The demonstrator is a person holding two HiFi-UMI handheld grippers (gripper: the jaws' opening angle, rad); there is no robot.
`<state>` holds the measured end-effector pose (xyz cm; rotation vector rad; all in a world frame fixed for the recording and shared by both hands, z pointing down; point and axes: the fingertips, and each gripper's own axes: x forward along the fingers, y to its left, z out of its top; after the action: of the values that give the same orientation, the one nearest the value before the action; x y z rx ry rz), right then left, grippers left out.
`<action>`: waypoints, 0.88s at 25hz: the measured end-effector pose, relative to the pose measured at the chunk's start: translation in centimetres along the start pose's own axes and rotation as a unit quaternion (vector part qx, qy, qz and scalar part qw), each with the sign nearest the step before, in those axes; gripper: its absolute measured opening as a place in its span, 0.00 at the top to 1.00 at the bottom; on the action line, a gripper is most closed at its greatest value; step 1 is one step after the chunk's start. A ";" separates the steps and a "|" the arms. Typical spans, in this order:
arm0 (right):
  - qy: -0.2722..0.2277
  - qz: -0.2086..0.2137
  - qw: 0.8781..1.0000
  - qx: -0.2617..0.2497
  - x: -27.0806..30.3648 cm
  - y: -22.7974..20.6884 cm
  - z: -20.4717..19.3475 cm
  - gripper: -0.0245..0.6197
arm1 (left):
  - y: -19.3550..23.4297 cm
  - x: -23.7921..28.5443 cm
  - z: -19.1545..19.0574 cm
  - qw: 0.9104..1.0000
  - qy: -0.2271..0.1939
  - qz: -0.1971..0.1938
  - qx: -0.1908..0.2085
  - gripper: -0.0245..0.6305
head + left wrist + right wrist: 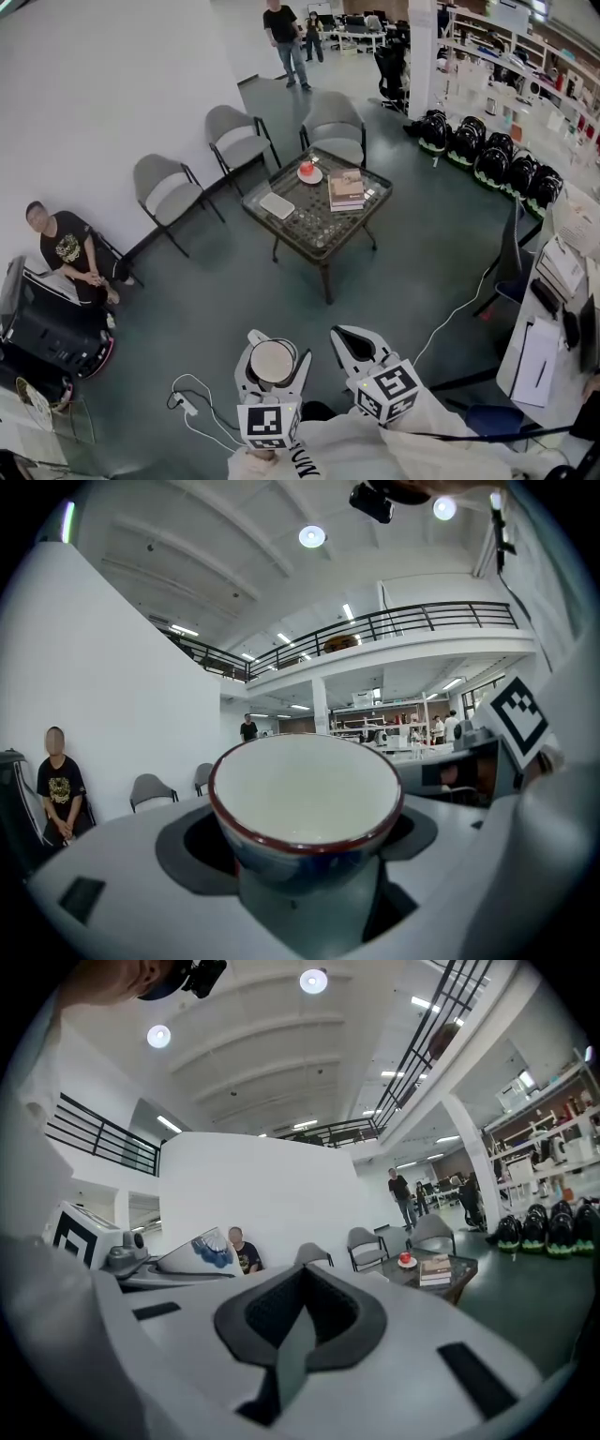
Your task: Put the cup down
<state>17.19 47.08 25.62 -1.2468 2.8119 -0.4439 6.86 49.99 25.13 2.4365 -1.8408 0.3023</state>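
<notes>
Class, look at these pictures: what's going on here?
A person holds tongs in each hand. The left tongs grip a red-rimmed cup, held in the air and not yet set down. The right tongs are shut and empty. A coffee table stands some way ahead.

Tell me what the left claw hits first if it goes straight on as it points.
Open floor lies ahead of the left claw, which holds the cup. The coffee table looks like the first obstacle, though depth is unclear.

Cup [305,794]: white inside, red rim, blue outside; upright between jaws.
</notes>
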 end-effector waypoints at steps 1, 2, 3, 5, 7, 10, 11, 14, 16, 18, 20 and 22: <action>0.002 0.001 1.000 0.002 0.2 -0.3 -0.1 0.95 | 0.0 0.3 0.0 1.000 0.001 0.002 0.000 0.33; 0.003 0.002 1.000 0.002 0.4 -0.6 -0.1 0.95 | 0.1 0.5 0.0 1.000 0.002 0.003 0.000 0.33; 0.003 0.004 1.000 0.002 0.7 -0.8 0.0 0.95 | 0.2 0.8 0.0 1.000 0.001 0.004 0.000 0.33; 0.005 0.007 1.000 0.003 1.4 -1.1 -0.1 0.95 | 0.5 1.5 0.1 1.000 0.001 0.006 0.001 0.33; 0.010 0.010 1.000 0.002 2.1 -1.6 -0.4 0.95 | 0.8 2.3 0.0 1.000 0.001 0.008 0.003 0.33; 0.012 0.010 1.000 -0.001 3.4 -2.6 -0.6 0.95 | 1.5 3.9 -0.2 1.000 -0.003 0.008 0.002 0.33; 0.011 0.008 1.000 -0.003 3.8 -3.0 -0.5 0.95 | 1.8 4.5 -0.1 1.000 -0.005 0.007 0.002 0.33; 0.009 -0.002 1.000 -0.008 5.6 -3.8 0.2 0.95 | 3.2 6.2 0.2 1.000 -0.010 0.001 0.003 0.33; 0.009 -0.009 1.000 -0.007 7.2 -4.2 0.2 0.95 | 4.5 7.5 0.4 1.000 -0.012 -0.005 0.003 0.33; 0.011 -0.016 1.000 -0.004 9.1 -4.8 -0.2 0.95 | 6.0 9.0 0.4 1.000 -0.015 -0.009 0.003 0.33; 0.014 -0.024 1.000 -0.002 11.2 -5.4 -0.3 0.95 | 7.8 10.7 0.5 1.000 -0.018 -0.013 0.002 0.33; 0.017 -0.033 0.999 0.000 13.4 -6.0 -0.1 0.95 | 9.5 12.6 0.7 1.000 -0.018 -0.020 0.003 0.33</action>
<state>12.39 33.49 28.47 -1.3490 2.8053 -0.4726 1.11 35.36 26.38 2.4958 -1.8043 0.2643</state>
